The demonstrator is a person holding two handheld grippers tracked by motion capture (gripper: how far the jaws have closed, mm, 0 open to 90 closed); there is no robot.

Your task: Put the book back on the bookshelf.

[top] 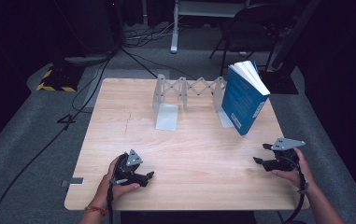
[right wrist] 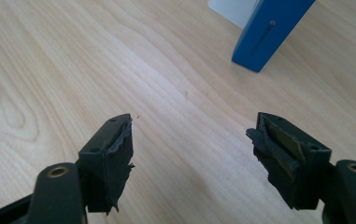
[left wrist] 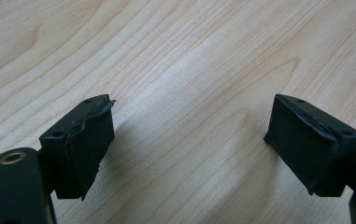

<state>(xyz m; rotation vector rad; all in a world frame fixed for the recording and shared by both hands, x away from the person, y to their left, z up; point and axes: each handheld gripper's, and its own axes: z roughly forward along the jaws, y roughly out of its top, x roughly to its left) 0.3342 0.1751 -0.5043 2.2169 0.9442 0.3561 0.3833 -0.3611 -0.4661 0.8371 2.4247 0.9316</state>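
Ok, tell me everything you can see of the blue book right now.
The blue book is a thick paperback with a blue cover, pale lettering too small to read and white page edges. It stands closed on the wooden table near its far right corner, tilted, its top leaning right. It rests against the right end of the grey expanding bookend rack, on that rack's flat base plate. Neither gripper touches it; the right gripper is nearest, open.

The worktop (top: 189, 154) is showing pale wood grain with a smooth, faintly sheened finish; the book (top: 243, 99) is presenting a glossy blue cover; jaws are wearing matt, frayed black padding
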